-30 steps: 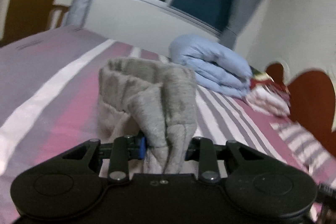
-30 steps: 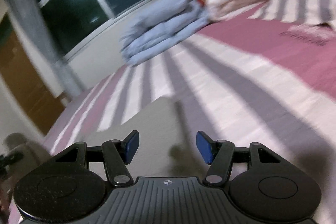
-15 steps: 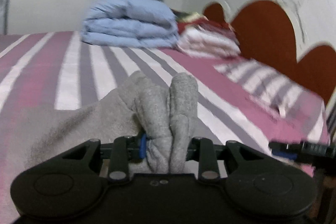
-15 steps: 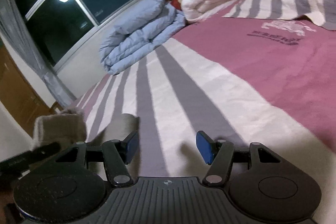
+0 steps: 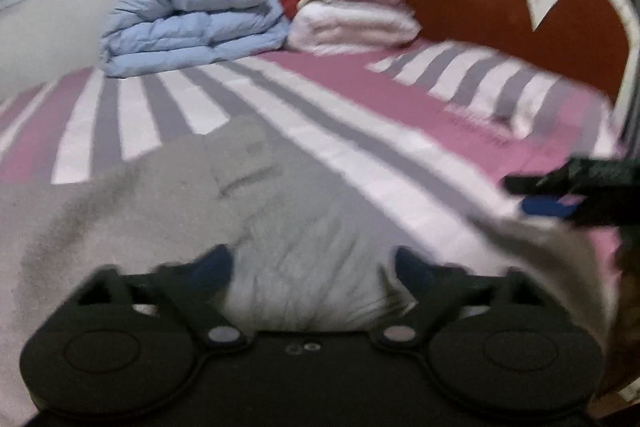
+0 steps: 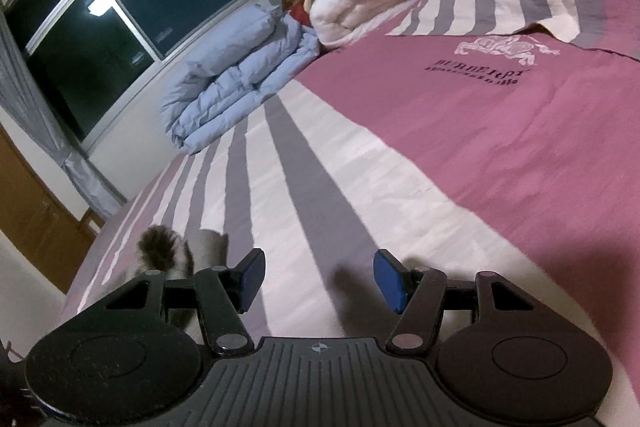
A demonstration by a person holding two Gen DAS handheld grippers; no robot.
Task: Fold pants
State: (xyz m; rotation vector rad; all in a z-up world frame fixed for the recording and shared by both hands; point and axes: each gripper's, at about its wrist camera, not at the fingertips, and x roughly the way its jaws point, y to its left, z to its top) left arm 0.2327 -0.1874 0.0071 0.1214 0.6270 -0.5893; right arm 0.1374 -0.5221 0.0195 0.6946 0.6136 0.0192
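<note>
The grey pants [image 5: 168,211] are spread on the striped bedcover [image 6: 500,155], bunched between the parted fingers of the left gripper [image 5: 312,263], apparently released. The right gripper [image 6: 319,277] is held spread, empty, pants at its left.

Striped bed [image 6: 344,187] under pants [image 5: 168,195], quilts [image 6: 240,75].
</note>
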